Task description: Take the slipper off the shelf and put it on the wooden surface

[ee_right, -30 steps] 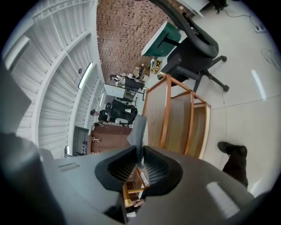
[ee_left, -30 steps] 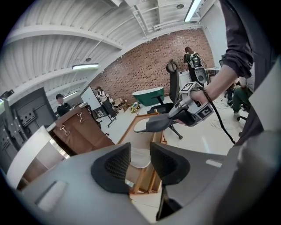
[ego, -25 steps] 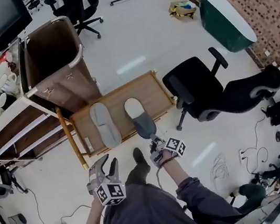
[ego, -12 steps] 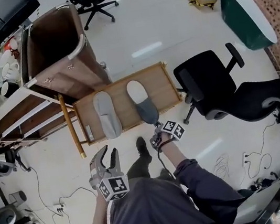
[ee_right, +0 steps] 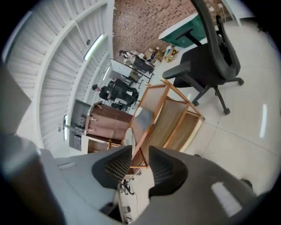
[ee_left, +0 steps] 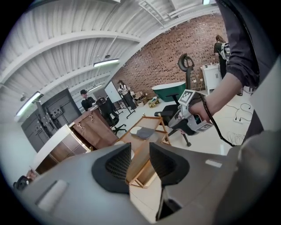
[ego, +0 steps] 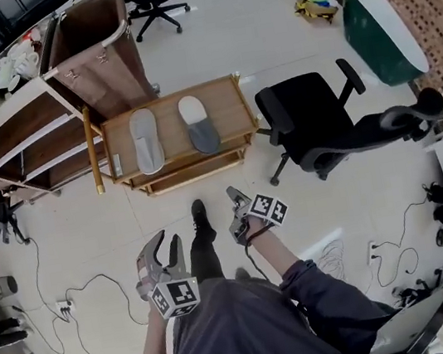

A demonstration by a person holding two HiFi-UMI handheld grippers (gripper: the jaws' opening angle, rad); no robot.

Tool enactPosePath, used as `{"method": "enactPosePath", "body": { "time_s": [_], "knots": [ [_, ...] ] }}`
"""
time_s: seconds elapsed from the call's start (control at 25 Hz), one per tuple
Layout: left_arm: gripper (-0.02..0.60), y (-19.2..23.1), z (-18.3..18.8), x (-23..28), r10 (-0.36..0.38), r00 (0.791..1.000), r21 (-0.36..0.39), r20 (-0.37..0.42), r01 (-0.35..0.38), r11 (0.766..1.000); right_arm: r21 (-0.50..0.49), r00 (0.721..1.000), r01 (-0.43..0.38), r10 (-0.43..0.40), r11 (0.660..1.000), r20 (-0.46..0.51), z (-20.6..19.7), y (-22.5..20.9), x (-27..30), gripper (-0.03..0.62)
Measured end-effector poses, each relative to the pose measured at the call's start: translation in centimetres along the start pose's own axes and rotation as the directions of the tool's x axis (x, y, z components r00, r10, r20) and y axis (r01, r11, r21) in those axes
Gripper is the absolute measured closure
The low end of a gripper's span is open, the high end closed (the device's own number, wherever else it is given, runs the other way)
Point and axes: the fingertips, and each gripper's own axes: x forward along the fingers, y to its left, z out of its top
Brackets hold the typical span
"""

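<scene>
Two grey slippers lie side by side on the wooden cart top [ego: 230, 103]: a pale one [ego: 145, 139] on the left and a darker one [ego: 198, 124] on the right. Both grippers hang over the floor, well short of the cart. My left gripper [ego: 165, 249] is open and empty; its own view shows bare pads [ee_left: 115, 165] with the cart beyond. My right gripper [ego: 234, 197] holds nothing and its jaws are closing. The right gripper view [ee_right: 140, 160] shows a gap between the jaws, with the darker slipper [ee_right: 142, 117] far off on the cart.
A wooden shelf unit [ego: 22, 138] and a brown bin [ego: 101, 58] stand left of the cart. A black office chair [ego: 314, 127] is close on its right, with a green tub [ego: 377, 28] beyond. Cables [ego: 82, 296] trail on the floor. The person's shoe [ego: 200, 213] is below the cart.
My right gripper was at the darker slipper's heel and has come away from it; the slipper stays on the cart. Both grippers and the person have drawn back from the cart.
</scene>
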Motion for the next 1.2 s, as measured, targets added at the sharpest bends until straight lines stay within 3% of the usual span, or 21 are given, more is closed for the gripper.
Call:
{"method": "enactPosePath", "body": {
  "time_s": [0.2, 0.36, 0.48, 0.64, 0.72, 0.8, 0.88, 1.04, 1.16, 1.2],
  "knots": [
    [0.431, -8.4, -2.0, -8.6, -0.019, 1.0, -0.035, 0.008, 0.019, 0.999, -0.071, 0.999, -0.022, 0.024, 0.997, 0.024, -3.9, 0.3, -12.4, 0.487],
    [0.431, -12.5, -2.8, -14.1, -0.023, 0.999, -0.066, 0.023, 0.025, 0.998, -0.142, 0.999, -0.014, 0.02, 0.99, 0.048, -6.8, 0.5, -20.4, 0.49],
    [0.431, -13.7, -3.2, -16.8, -0.021, 0.999, -0.077, 0.037, 0.024, 0.997, -0.206, 0.997, -0.026, 0.04, 0.978, 0.061, -9.0, 1.7, -24.8, 0.49],
    [0.431, -13.6, -4.5, -20.3, -0.011, 0.999, -0.067, 0.053, 0.014, 0.998, -0.203, 0.992, -0.076, 0.094, 0.976, 0.08, -12.8, 4.3, -28.2, 0.49],
    [0.431, -13.3, -5.3, -22.1, -0.003, 0.998, -0.057, 0.063, 0.006, 0.998, -0.281, 0.989, -0.078, 0.11, 0.956, 0.1, -14.4, 6.0, -29.5, 0.491],
    [0.431, -12.8, -6.4, -24.0, -0.005, 0.998, -0.045, 0.069, 0.008, 0.999, -0.408, 0.984, -0.051, 0.117, 0.911, 0.137, -15.7, 8.2, -30.7, 0.505],
    [0.432, -12.4, -8.0, -26.1, -0.011, 0.997, -0.039, 0.072, 0.014, 0.999, -0.54, 0.976, -0.01, 0.125, 0.842, 0.177, -17.3, 10.4, -32.3, 0.525],
    [0.434, -12.6, -11.2, -28.9, -0.024, 0.998, -0.046, 0.063, 0.027, 0.999, -0.757, 0.966, 0.102, 0.116, 0.645, 0.229, -20.3, 13.1, -34.1, 0.594],
    [0.434, -13.4, -12.5, -30.2, -0.036, 0.998, -0.041, 0.06, 0.039, 0.998, -0.81, 0.962, 0.142, 0.114, 0.569, 0.249, -21.9, 13.1, -35.3, 0.594],
    [0.434, -13.5, -12.8, -30.6, -0.036, 0.997, -0.049, 0.063, 0.039, 0.998, -0.818, 0.963, 0.141, 0.115, 0.558, 0.244, -22.4, 12.9, -35.5, 0.594]
  ]
}}
